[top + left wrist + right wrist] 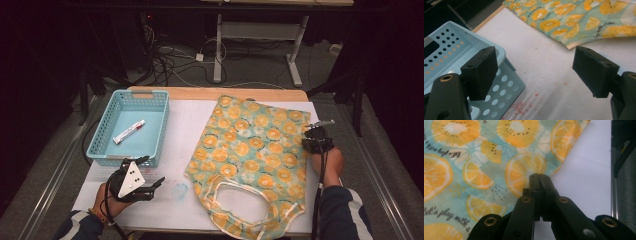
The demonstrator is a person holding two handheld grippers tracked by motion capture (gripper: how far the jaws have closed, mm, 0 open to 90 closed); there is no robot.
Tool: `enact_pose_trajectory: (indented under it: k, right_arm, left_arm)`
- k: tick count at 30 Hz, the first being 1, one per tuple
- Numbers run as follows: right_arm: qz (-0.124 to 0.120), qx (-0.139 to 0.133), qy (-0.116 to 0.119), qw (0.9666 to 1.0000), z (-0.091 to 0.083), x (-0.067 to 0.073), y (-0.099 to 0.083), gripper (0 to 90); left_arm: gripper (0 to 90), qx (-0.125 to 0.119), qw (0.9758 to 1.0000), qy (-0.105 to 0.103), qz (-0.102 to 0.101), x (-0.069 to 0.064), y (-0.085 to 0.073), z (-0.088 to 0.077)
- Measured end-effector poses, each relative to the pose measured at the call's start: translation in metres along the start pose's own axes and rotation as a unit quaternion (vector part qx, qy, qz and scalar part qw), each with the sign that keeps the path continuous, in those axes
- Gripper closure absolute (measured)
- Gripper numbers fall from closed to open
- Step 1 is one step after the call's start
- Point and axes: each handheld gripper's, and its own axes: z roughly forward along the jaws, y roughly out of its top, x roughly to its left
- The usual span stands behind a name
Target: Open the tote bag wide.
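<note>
Turquoise plastic sat at the far left: the basket (102, 145) stood near the table's (180, 125) left edge with a small white tube (129, 131) lying loose on its floor, which I judged was simply parked out of the working area. My left gripper (150, 186) rested just in front of the basket, jaws spread wide with nothing between them, as the left gripper view made plain. I took that as idling, ready to help once the cloth needed a second hold. A faint bluish smudge marked the white surface beside it, and reddish specks lay near the basket's corner; I could not tell what either was.

Across the middle and right lay the cloth (255, 145), printed with orange slices, spread mostly flat with a looped white-edged opening at the near side. It looked like an apron or bag, though I could not say which.

My right gripper (315, 133) sat at the cloth's right edge. In the right gripper view its jaws were pressed together, tips over the printed hem. Whether fabric was actually pinched between them I could not tell, since the closed tips hid the contact.
</note>
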Motion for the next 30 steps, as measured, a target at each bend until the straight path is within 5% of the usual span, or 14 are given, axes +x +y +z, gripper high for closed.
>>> enact_pose_trajectory:
  k: [10,15,17,18,19,20,21,22,23,24,26,27,28,30]
  right_arm:
    - [-0.029,-0.029,0.056,0.9976,-0.033,0.019,-0.04,74.1]
    - [-0.057,-0.096,0.095,0.9893,-0.067,0.031,-0.039,73.7]
    - [-0.083,-0.132,0.132,0.9789,-0.087,0.048,-0.038,73.7]
    - [-0.111,-0.157,0.186,0.9637,-0.104,0.073,-0.039,72.8]
    - [-0.111,-0.157,0.186,0.9637,-0.104,0.073,-0.039,72.8]
    - [-0.133,-0.167,0.21,0.954,-0.111,0.088,-0.04,72.4]
    - [-0.179,-0.175,0.255,0.934,-0.124,0.118,-0.041,72.4]
    - [-0.201,-0.183,0.281,0.9206,-0.13,0.132,-0.042,72.4]
    - [-0.201,-0.183,0.281,0.9206,-0.13,0.132,-0.042,72.4]
    - [-0.24,-0.186,0.329,0.8939,-0.138,0.161,-0.043,72.4]
    - [-0.285,-0.175,0.339,0.8792,-0.142,0.189,-0.045,70.5]
    - [-0.285,-0.175,0.339,0.8792,-0.142,0.189,-0.045,70.5]
    - [-0.305,-0.158,0.362,0.8664,-0.141,0.214,-0.049,67.3]
    - [-0.33,-0.14,0.372,0.8561,-0.138,0.235,-0.054,64.4]
  left_arm:
    - [19.6,0.011,0.9999,0.006,-0.006,0.001,-0.002,0.001]
    - [19.6,0.014,0.9999,0.009,-0.003,0.0,-0.003,0.0]
    - [19.6,0.016,0.9998,0.01,-0.003,0.0,-0.002,0.0]
    - [19.6,0.017,0.9998,0.011,-0.002,0.0,-0.002,0.0]
    - [19.6,0.016,0.9998,0.011,-0.002,0.0,-0.002,0.0]
    - [19.6,0.017,0.9998,0.01,-0.002,0.0,-0.002,0.0]
    - [19.6,0.017,0.9998,0.01,-0.002,-0.001,-0.002,0.001]
    - [19.6,0.018,0.9998,0.011,0.001,-0.001,-0.002,0.001]
    - [19.6,0.019,0.9998,0.012,0.002,-0.002,-0.002,0.001]
    - [19.6,0.018,0.9998,0.012,0.001,-0.002,-0.002,0.0]
    - [19.6,0.018,0.9998,0.012,-0.002,-0.002,-0.002,0.0]
    - [19.6,0.019,0.9997,0.012,0.0,-0.002,-0.002,0.0]
    - [19.6,0.019,0.9997,0.012,0.001,-0.002,-0.002,0.001]
    - [19.6,0.019,0.9998,0.011,0.001,-0.002,-0.002,0.001]
